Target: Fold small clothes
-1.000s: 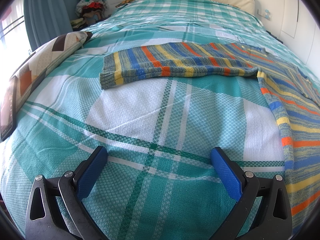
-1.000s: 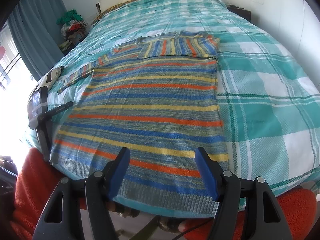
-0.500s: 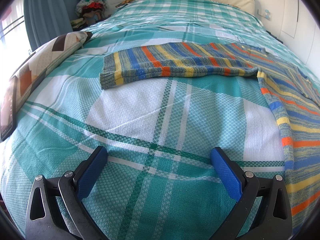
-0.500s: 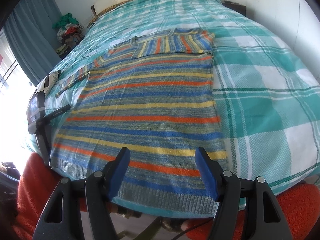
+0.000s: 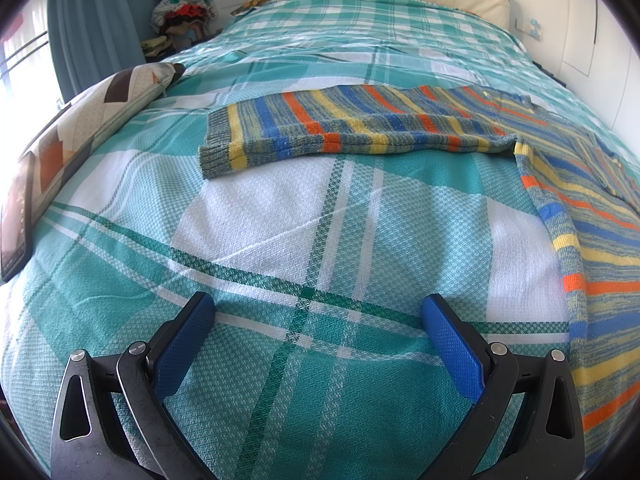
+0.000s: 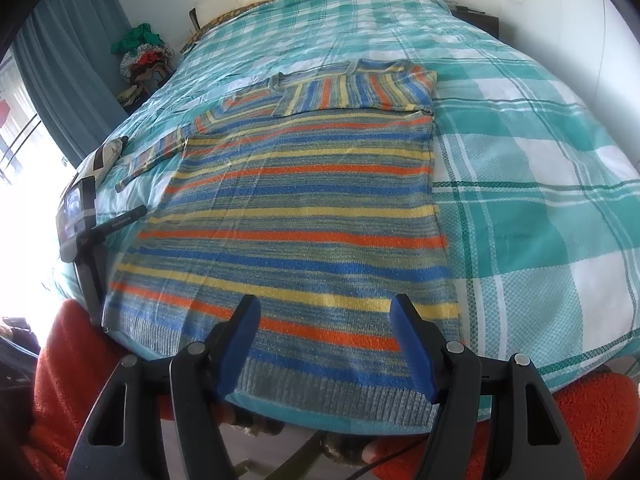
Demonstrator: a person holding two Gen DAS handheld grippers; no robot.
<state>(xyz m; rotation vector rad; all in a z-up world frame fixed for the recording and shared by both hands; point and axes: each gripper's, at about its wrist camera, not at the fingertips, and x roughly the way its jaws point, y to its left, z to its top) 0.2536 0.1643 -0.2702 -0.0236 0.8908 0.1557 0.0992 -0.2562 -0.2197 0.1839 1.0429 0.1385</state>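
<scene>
A knitted sweater point(image 6: 304, 216) with blue, yellow, orange and grey stripes lies flat on the bed, its ribbed hem at the near edge. One sleeve point(image 6: 356, 90) is folded across the chest; the other sleeve point(image 5: 340, 132) stretches out sideways to the left. My right gripper point(image 6: 324, 316) hovers open over the hem with nothing between its blue pads. My left gripper point(image 5: 316, 320) hangs open over bare bedspread, left of the sweater body point(image 5: 592, 240) and below the outstretched sleeve.
The teal and white plaid bedspread point(image 5: 320, 216) covers the whole bed. A patterned pillow point(image 5: 88, 120) and a dark tablet point(image 5: 16, 220) lie at the left edge. A phone on a stand point(image 6: 78, 212) sits beside the bed. Orange-clad legs point(image 6: 72, 360) show below.
The right wrist view has shifted slightly, so the sweater sits a little differently in frame. The left view is unchanged. Both grippers stay open.
</scene>
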